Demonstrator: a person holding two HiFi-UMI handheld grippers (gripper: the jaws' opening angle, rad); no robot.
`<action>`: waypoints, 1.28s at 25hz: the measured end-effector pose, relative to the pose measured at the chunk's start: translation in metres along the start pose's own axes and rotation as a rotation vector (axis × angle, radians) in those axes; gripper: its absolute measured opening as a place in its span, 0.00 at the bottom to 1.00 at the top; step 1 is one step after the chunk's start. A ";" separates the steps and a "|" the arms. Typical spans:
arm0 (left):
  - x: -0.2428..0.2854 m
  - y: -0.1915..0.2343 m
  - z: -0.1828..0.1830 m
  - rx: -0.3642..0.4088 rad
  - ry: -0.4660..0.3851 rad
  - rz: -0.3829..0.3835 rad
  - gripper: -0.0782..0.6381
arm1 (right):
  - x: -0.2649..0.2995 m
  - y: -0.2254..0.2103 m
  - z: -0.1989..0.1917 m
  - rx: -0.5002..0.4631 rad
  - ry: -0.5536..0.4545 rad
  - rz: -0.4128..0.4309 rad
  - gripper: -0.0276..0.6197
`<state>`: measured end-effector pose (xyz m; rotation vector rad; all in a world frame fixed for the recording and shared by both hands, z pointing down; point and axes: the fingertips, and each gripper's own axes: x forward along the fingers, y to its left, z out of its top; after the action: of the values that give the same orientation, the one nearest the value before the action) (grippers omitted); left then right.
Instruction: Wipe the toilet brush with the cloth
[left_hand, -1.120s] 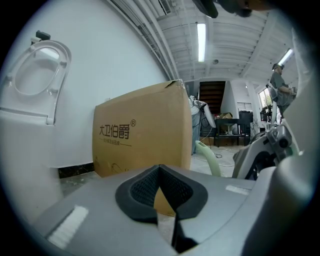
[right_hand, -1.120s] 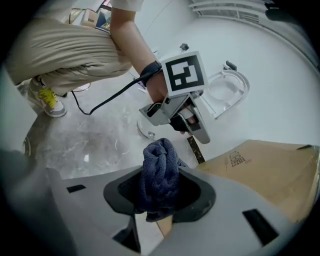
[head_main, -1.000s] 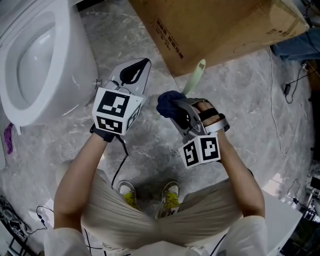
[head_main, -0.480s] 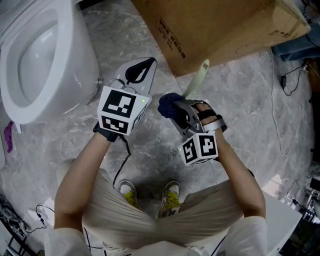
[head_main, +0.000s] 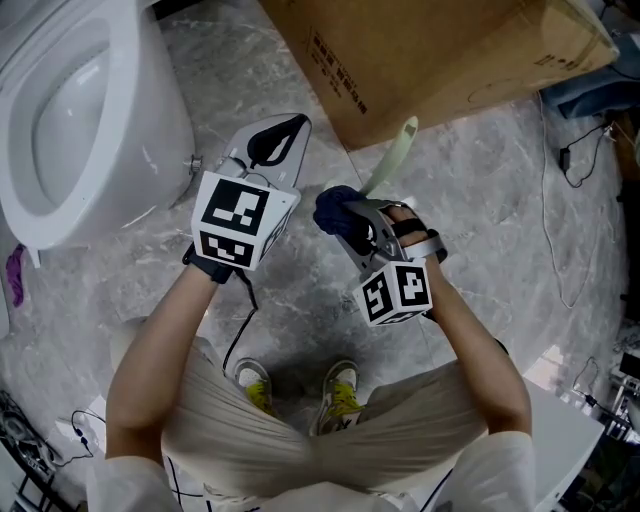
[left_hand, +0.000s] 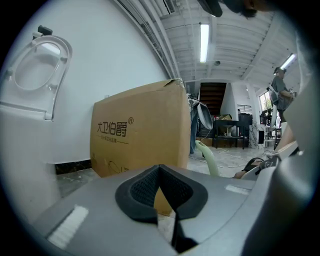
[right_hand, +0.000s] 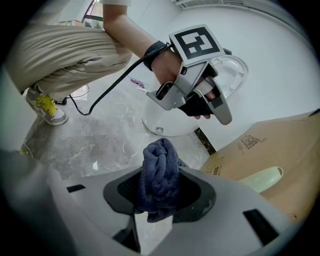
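Observation:
A dark blue knitted cloth (head_main: 335, 210) is bunched between the jaws of my right gripper (head_main: 345, 222), which is shut on it; the right gripper view shows the cloth (right_hand: 159, 180) filling the black pads. The toilet brush shows only as a pale green handle (head_main: 392, 152) slanting up from behind the right gripper toward the cardboard box; its lower end is hidden. My left gripper (head_main: 272, 142) hovers left of the cloth with its jaws shut and nothing between them. The handle (left_hand: 207, 156) stands to its right, apart from it.
A white toilet (head_main: 70, 110) stands at the far left. A big cardboard box (head_main: 420, 50) lies at the top, close behind the brush handle. Cables (head_main: 560, 220) run over the grey marble floor at right. My feet in yellow-laced shoes (head_main: 300, 390) are below the grippers.
My left gripper has shifted slightly right and up. The right gripper with the cloth has hardly moved.

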<state>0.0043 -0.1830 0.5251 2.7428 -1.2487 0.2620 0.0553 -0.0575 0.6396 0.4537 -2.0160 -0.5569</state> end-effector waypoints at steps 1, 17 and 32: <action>0.000 0.000 -0.001 0.001 0.003 -0.002 0.11 | 0.001 0.001 0.000 0.003 -0.002 0.000 0.27; -0.005 -0.019 -0.027 0.114 0.054 -0.027 0.11 | 0.024 0.018 -0.011 0.038 0.002 0.045 0.27; -0.019 -0.034 -0.032 0.111 0.062 -0.084 0.11 | 0.054 0.047 -0.033 0.068 0.039 0.120 0.27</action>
<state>0.0142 -0.1411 0.5517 2.8468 -1.1337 0.4168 0.0548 -0.0534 0.7186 0.3786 -2.0139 -0.4042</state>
